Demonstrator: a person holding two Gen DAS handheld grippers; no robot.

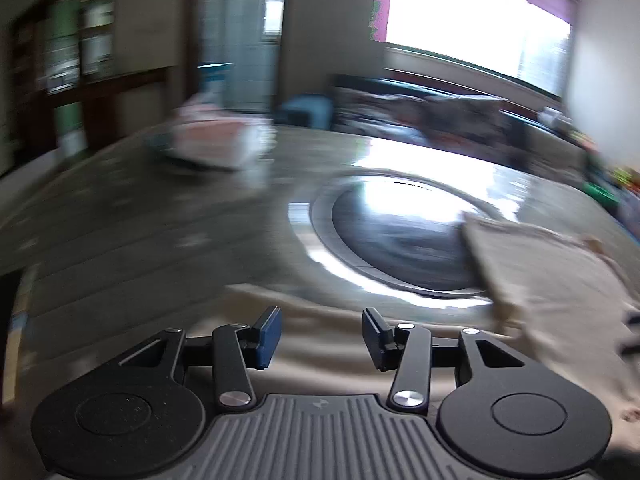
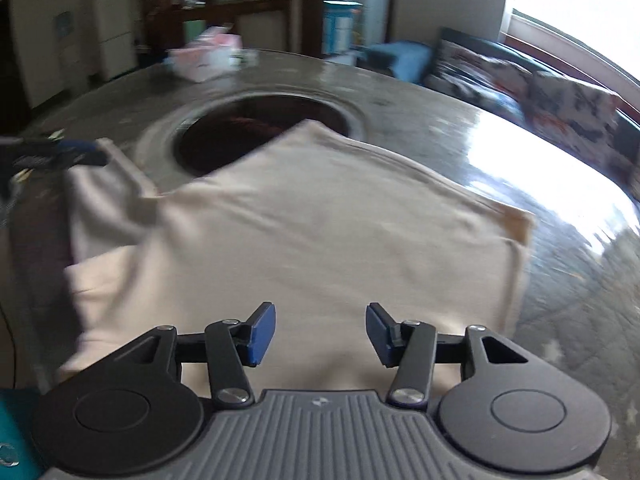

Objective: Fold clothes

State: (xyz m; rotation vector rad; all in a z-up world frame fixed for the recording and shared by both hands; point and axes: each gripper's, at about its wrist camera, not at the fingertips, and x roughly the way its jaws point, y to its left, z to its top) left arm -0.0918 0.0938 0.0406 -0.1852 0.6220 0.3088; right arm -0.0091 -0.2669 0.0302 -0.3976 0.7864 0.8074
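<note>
right tongs (image 2: pixel 320 332) spread wide and empty above a cream garment (image 2: pixel 320 232) lying on a grey surface (image 2: pixel 520 160); one garment corner overlaps a dark round recess (image 2: pixel 240 128); pink box (image 2: pixel 208 56) far behind.

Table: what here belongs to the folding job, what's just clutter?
Job:
- shirt, cream, lying partly folded on the table
- left gripper, open, over the cloth
- right gripper, open, over the cloth

Lying about:
- pink-and-white pack at the far edge
- round recess in the tabletop, partly covered by the shirt
- sofa cushions behind
</note>
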